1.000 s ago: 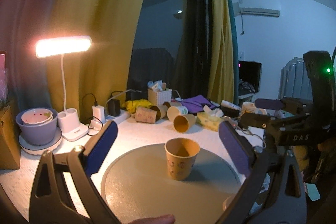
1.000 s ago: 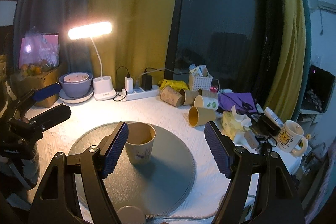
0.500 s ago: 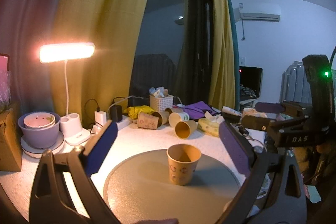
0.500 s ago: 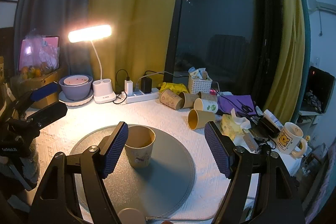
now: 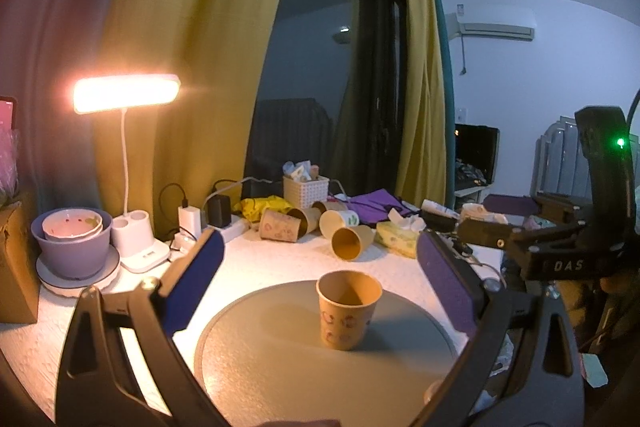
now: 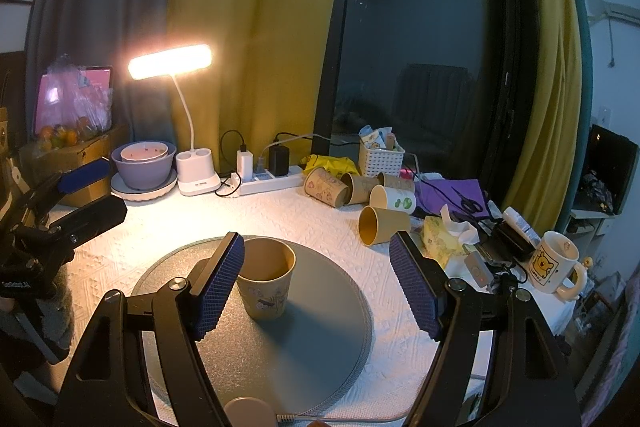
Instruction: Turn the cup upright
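A tan paper cup (image 5: 347, 307) with small printed figures stands upright, mouth up, on a round grey mat (image 5: 304, 367). It also shows in the right wrist view (image 6: 267, 283) on the same mat (image 6: 320, 339). My left gripper (image 5: 316, 287) is open and empty, held back from the cup. My right gripper (image 6: 316, 283) is open and empty; its left pad partly hides the cup's rim. Each gripper shows at the edge of the other's view.
Several paper cups (image 6: 352, 191) lie on their sides at the back near a white basket (image 6: 380, 157). A lit desk lamp (image 6: 192, 131), a purple bowl (image 6: 144, 163), a power strip (image 6: 268, 183), a tissue pack (image 6: 444, 239) and a mug (image 6: 554, 263) ring the mat.
Both grippers have drawn back and risen slightly from the cup. The cup stands still on the mat.
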`<control>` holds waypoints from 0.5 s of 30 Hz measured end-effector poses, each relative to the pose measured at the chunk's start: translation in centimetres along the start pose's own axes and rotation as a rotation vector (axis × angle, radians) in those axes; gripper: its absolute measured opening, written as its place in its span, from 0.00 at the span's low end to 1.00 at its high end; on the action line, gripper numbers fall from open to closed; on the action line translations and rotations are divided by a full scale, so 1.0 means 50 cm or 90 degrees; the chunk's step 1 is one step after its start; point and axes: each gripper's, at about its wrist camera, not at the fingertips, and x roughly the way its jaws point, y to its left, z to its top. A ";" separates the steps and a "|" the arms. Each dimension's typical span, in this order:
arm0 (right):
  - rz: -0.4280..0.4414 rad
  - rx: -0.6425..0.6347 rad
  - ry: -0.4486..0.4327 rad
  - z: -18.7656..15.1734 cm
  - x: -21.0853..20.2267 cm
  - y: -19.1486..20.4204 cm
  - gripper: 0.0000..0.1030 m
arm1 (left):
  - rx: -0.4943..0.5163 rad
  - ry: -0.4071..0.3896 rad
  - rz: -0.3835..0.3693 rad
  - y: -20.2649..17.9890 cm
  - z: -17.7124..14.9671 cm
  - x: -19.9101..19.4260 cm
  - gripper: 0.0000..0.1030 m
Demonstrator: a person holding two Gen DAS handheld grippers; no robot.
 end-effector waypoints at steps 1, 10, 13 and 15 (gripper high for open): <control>0.000 0.000 0.000 0.001 0.000 0.000 0.76 | 0.000 0.000 0.000 -0.001 -0.001 -0.002 0.95; 0.000 0.000 0.000 0.001 0.001 0.000 0.76 | 0.000 0.000 0.000 -0.001 -0.001 -0.002 0.95; 0.000 0.001 0.001 -0.001 -0.001 0.001 0.76 | 0.000 0.001 -0.001 -0.001 -0.002 -0.001 0.95; 0.000 0.001 0.002 -0.004 -0.001 0.001 0.76 | 0.000 0.002 -0.003 -0.001 -0.003 -0.001 0.95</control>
